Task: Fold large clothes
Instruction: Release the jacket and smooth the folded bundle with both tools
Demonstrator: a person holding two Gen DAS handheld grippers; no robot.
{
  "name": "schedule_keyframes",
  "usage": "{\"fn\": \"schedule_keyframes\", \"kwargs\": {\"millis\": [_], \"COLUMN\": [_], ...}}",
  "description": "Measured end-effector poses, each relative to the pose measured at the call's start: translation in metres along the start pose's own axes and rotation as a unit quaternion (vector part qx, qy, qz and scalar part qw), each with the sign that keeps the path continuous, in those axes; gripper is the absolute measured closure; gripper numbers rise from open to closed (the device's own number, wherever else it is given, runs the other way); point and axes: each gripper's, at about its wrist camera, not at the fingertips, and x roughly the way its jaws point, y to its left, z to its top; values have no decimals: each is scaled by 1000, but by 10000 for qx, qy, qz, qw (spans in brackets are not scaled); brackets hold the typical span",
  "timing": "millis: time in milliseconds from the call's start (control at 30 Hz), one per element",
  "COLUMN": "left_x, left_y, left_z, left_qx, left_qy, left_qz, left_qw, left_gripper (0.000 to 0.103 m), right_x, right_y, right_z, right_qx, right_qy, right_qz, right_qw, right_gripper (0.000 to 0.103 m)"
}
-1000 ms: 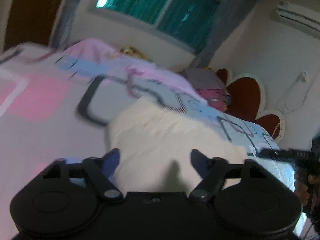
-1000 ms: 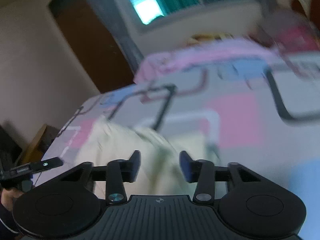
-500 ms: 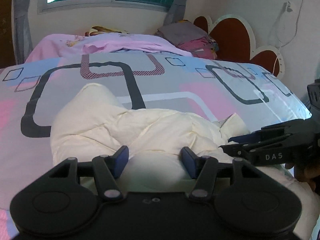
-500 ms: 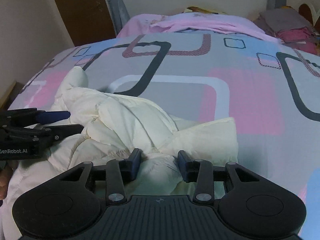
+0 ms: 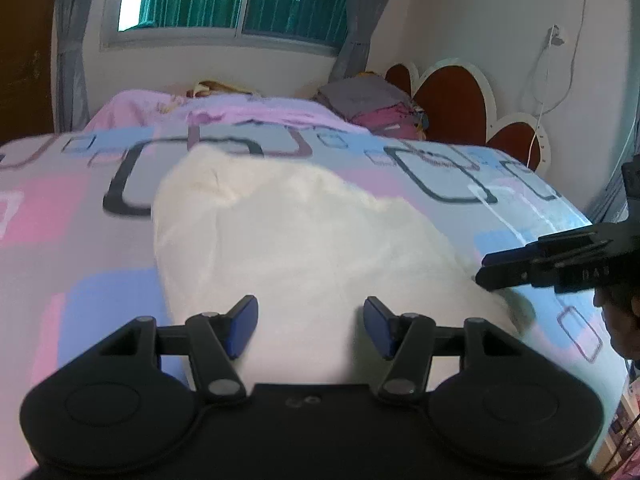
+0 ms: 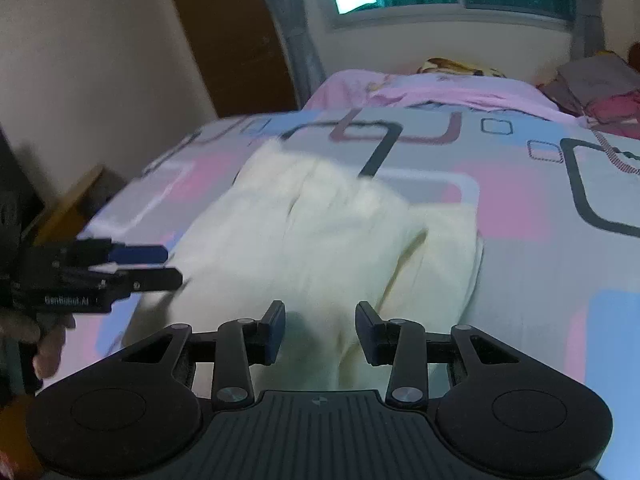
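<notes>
While both frames are motion-blurred, the cream padded garment (image 5: pixel 304 240) lies bunched at frame centre on the patterned bedsheet (image 5: pixel 60 216), running from the lower middle toward the upper left. The left gripper (image 5: pixel 310 326) sits at bottom centre of the left wrist view, jaws spread wide, nothing between them, garment just beyond the blue pads (image 5: pixel 240 326). The right gripper (image 6: pixel 320 330) sits at bottom centre of its own view, jaws also apart and empty, over the garment's near edge. In the left wrist view the right gripper pokes in at middle right, tips at the garment's right edge; contact unclear. Pink blanket (image 5: pixel 248 114) and clothes pile (image 5: pixel 376 108) upper centre, window (image 5: pixel 236 0) top.
</notes>
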Motion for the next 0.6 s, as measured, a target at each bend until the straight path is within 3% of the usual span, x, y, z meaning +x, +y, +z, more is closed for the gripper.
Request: {"fn": "schedule_keyframes", "kwargs": {"millis": [167,467,600], "left_x": [-1,12,10], "left_y": [-10,-22,-30], "left_z": [-23,-41,-43], "left_qx": [128,317,315], "left_qy": [176,194,197], "left_qz": [244,721,970], "left_qw": [9995,9967,9946], "left_gripper": [45,45,45], "right_x": [18,48,41], "right_y": [14,13,14], "right_z": [-36,-61,-59], "right_qx": [-287,-283,-285], "right_qy": [411,430,416], "right_qz": [-384,-578,-560], "right_qw": [9980,9970,9972], "right_gripper": [63,63,63]}}
